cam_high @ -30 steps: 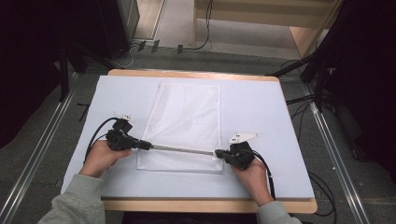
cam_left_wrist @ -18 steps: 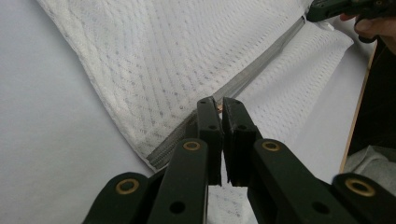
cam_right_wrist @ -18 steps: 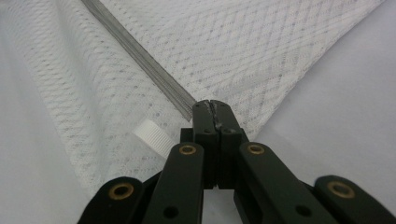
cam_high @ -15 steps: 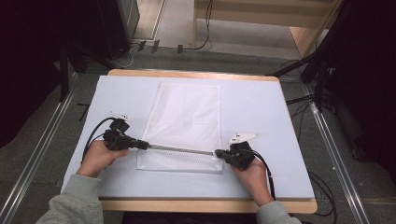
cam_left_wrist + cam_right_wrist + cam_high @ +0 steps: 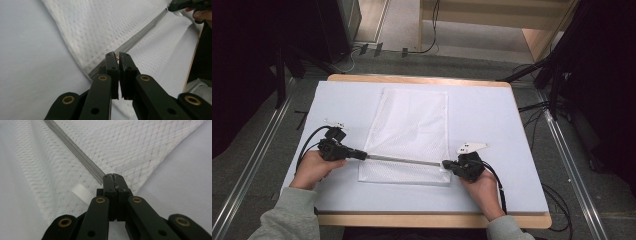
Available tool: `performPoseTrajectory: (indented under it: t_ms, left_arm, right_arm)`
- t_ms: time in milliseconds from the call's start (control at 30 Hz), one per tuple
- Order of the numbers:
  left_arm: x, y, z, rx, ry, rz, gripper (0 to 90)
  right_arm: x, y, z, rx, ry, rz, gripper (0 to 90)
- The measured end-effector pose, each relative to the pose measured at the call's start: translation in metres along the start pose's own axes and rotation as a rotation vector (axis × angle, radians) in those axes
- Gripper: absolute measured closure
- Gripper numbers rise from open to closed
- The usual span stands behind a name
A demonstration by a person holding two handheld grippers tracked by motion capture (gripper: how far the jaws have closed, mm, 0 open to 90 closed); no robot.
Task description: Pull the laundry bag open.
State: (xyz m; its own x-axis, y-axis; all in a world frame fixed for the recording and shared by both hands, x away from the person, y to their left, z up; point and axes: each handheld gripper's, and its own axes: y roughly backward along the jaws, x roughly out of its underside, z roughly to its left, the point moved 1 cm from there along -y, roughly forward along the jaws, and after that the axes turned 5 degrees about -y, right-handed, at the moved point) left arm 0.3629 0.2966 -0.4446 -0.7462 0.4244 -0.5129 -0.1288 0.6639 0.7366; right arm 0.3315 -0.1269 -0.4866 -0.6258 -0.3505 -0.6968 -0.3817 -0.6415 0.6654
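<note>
A white mesh bag (image 5: 412, 125) lies flat on the white mat, with a grey zipper (image 5: 404, 160) running across its near end. My left gripper (image 5: 362, 155) sits at the zipper's left end. In the left gripper view its jaws (image 5: 117, 57) are pinched on a small coppery zipper pull where the zipper (image 5: 140, 37) meets the bag's edge. My right gripper (image 5: 446, 164) is at the zipper's right end. In the right gripper view it (image 5: 113, 177) is shut on the zipper's end (image 5: 75, 150), beside a small white ribbed tab (image 5: 81, 192).
The white mat (image 5: 492, 115) covers a wooden table whose edge (image 5: 432, 220) shows in front. Black cables trail from both grippers across the mat. Metal rails and dark equipment flank the table on the floor.
My left gripper has shifted slightly to the left along the zipper line. The right gripper has stayed where it was.
</note>
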Motion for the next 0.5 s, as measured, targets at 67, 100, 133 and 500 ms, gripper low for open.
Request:
performPoseTrajectory:
  t_ms: [67,100,133,500]
  left_arm:
    - [0.002,0.002,0.002,0.002,0.007,0.000,88.5]
    - [0.003,0.003,0.004,-0.006,0.014,-0.004,88.5]
    - [0.007,0.007,0.008,-0.008,0.027,-0.006,88.5]
    - [0.016,0.010,0.012,-0.011,0.053,-0.003,88.3]
  right_arm:
    - [0.000,0.000,0.000,0.000,0.001,0.000,90.0]
    - [0.000,0.000,0.000,0.000,0.000,0.000,90.0]
    - [0.000,0.000,0.000,0.000,-0.001,0.000,90.0]
    - [-0.001,0.000,0.000,0.000,0.008,0.005,90.0]
